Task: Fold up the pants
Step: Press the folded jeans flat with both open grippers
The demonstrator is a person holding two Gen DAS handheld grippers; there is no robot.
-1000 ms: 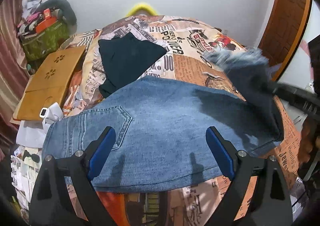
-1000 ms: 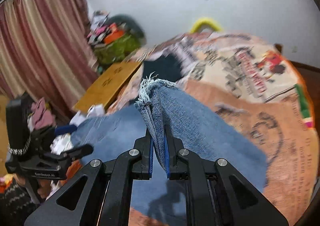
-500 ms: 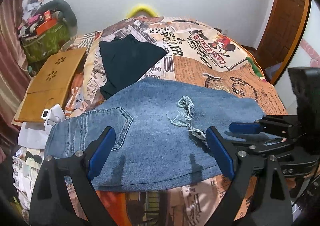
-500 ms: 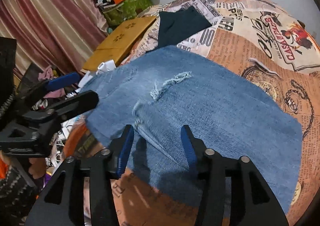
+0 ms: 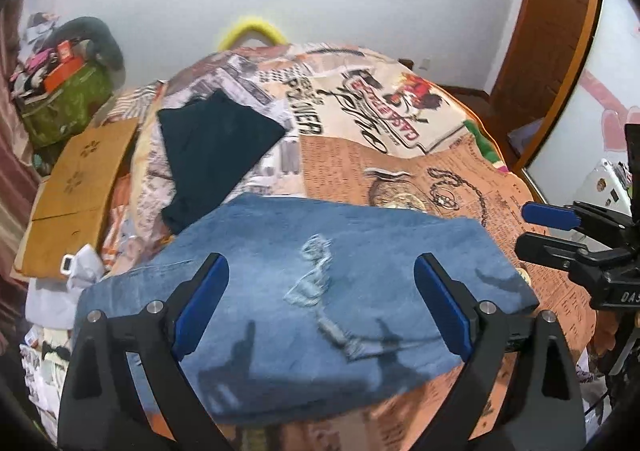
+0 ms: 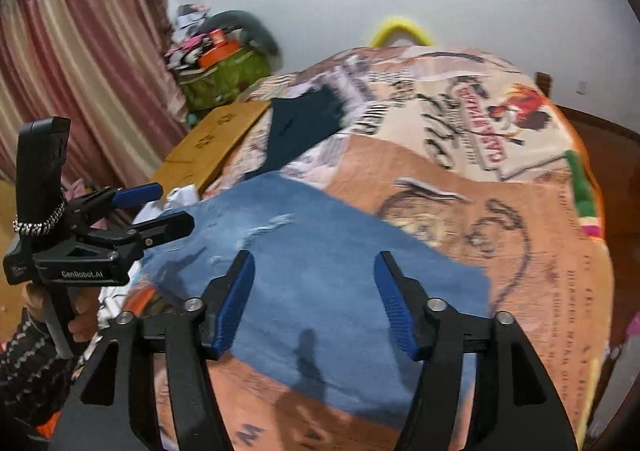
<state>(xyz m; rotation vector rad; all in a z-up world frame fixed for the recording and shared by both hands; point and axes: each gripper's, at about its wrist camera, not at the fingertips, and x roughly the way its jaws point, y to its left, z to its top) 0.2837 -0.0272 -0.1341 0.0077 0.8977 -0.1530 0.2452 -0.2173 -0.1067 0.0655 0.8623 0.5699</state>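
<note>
Folded blue jeans (image 5: 320,291) lie flat on the printed bedspread (image 5: 380,123), frayed hem (image 5: 316,279) on top near the middle. They also show in the right wrist view (image 6: 320,283). My left gripper (image 5: 320,307) is open and empty, held above the near edge of the jeans. My right gripper (image 6: 316,303) is open and empty above the jeans' right part; it shows at the right edge of the left wrist view (image 5: 560,227). The left gripper shows at the left of the right wrist view (image 6: 152,211).
A dark folded garment (image 5: 216,147) lies on the bed beyond the jeans. A wooden lap tray (image 5: 76,187) and white items (image 5: 80,267) sit at the bed's left edge. A green bag with clutter (image 5: 64,99) stands by the wall. A wooden door (image 5: 548,31) is at right.
My right gripper carried the jeans' leg end over, laid it on the rest, opened and drew back. The frayed hem now rests on top. My left gripper stayed open and rose slightly.
</note>
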